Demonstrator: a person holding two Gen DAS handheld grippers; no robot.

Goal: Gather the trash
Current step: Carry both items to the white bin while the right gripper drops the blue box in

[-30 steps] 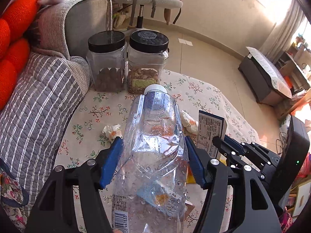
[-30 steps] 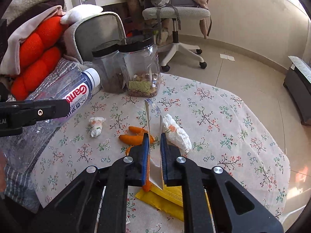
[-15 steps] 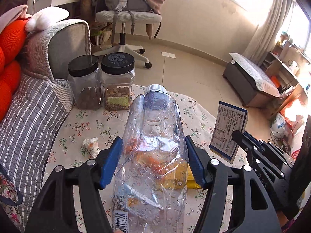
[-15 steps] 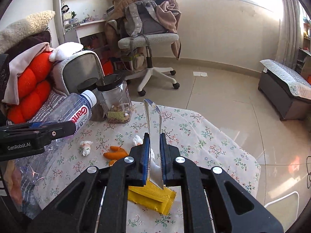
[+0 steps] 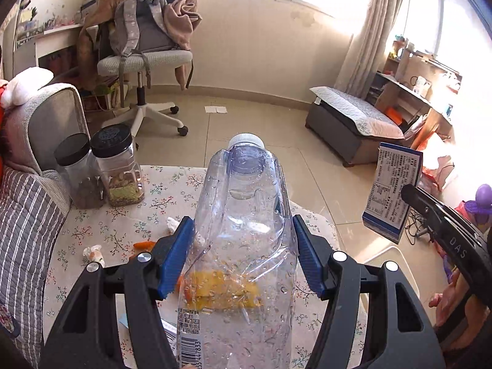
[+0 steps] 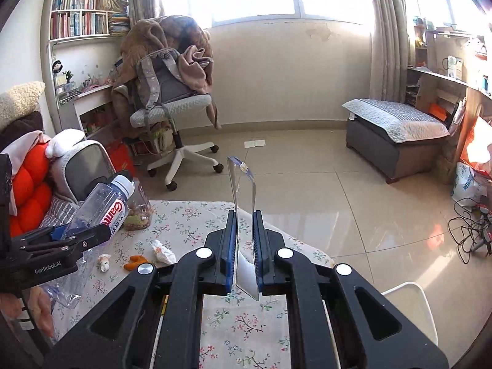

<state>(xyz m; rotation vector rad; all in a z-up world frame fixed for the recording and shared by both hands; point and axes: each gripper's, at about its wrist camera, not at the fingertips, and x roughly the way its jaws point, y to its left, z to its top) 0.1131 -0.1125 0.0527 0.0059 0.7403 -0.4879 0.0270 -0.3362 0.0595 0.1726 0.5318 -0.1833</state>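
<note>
Now both loads are raised well above the table compared with a second ago; left gripper pinches the bottle, right gripper nips the carton — carry-off likely next; scraps remain on the cloth.

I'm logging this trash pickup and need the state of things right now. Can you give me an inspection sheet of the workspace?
Surface: floral tablecloth on a low table.
Job's things: plastic bottle and flat carton, both held; tissue wads, orange scraps, yellow wrapper on the cloth.
Clutter: two black-lidded jars.
Grippers: left gripper shut on the bottle; right gripper shut on the carton.
Cables: tangle on the floor.
Surroundings: office chair, ottoman, sofa.
</note>
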